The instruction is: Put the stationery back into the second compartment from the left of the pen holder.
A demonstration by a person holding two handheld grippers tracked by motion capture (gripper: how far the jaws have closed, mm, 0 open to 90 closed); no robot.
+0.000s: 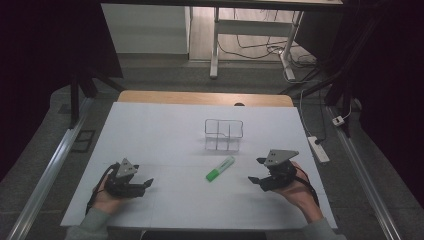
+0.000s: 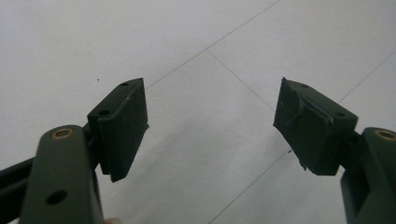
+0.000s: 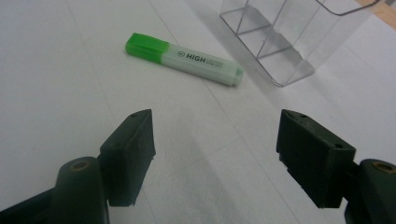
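A green highlighter (image 1: 220, 168) lies flat on the white table cover, just in front of a clear compartmented holder (image 1: 223, 135). In the right gripper view the highlighter (image 3: 184, 58) lies beyond the jaws, green cap to the left, with the clear holder (image 3: 285, 42) at the upper right. My right gripper (image 1: 256, 170) is held low at the right of the highlighter, open and empty (image 3: 215, 149). A hand holds my left gripper (image 1: 147, 183) near the table's front left, open (image 2: 210, 126) over bare white cover, nothing between its jaws.
The white cover (image 1: 165, 135) spans most of the table, with a wooden edge (image 1: 200, 97) at the far side. A power strip (image 1: 318, 149) and cables lie on the floor to the right. A desk frame (image 1: 250, 30) stands beyond the table.
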